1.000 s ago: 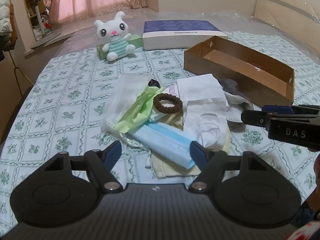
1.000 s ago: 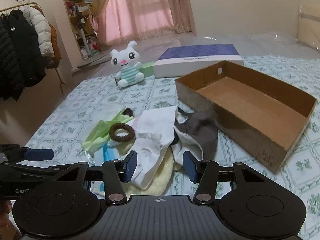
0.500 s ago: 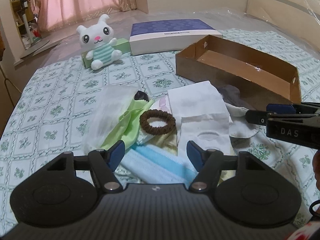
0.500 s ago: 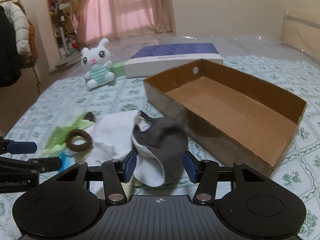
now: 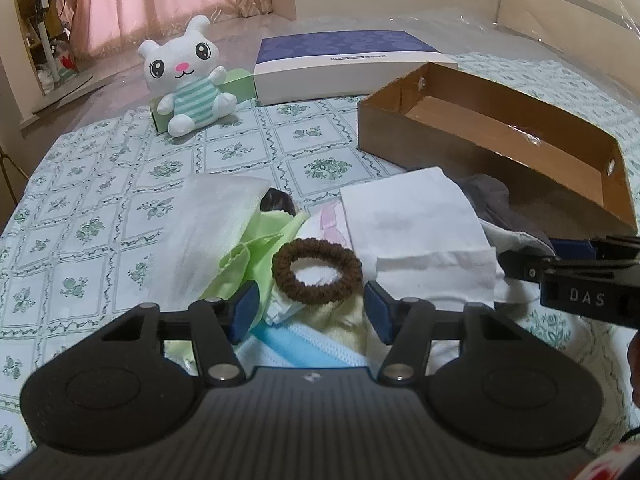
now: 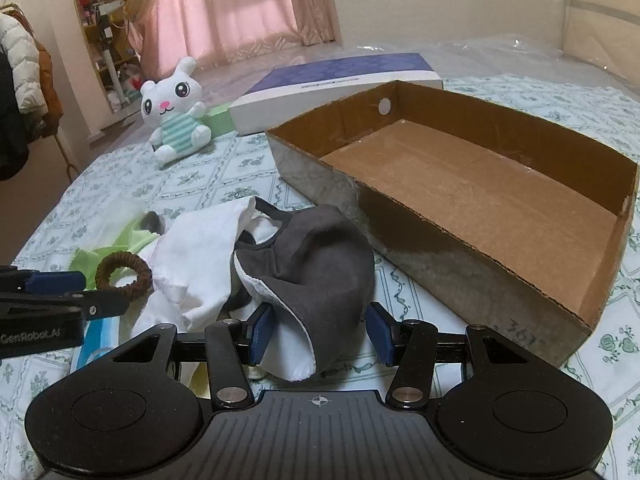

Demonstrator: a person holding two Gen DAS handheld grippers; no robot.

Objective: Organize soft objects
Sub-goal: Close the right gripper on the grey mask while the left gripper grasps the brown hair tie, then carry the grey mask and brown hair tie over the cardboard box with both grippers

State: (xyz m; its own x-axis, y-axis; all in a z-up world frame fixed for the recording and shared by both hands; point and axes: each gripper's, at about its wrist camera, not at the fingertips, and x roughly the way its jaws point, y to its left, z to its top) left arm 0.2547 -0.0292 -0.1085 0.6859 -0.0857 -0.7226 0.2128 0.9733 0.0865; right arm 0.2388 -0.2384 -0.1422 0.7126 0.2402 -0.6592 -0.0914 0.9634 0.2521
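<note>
Both grippers gape, left gripper [image 5: 311, 312] narrowing astride the scrunchie [image 5: 317, 271]; only right gripper [image 6: 320, 333] shows the grey mask [image 6: 320, 264].

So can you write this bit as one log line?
left gripper: open, closing over brown hair tie | right gripper: open, around grey mask | cardboard box: empty

Home bedroom, bed w/ sheet [image 5: 100, 200], curtains [image 6: 240, 8], coats [image 6: 20, 72]

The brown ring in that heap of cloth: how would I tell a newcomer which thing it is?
Start at the open cardboard box on the patterned bedspread, then look to the pile of soft things in front of it. On top of that pile, between a lime-green cloth and a folded white cloth, lies the hair tie. It is the only closed fuzzy brown loop; everything around it is flat fabric.
</note>
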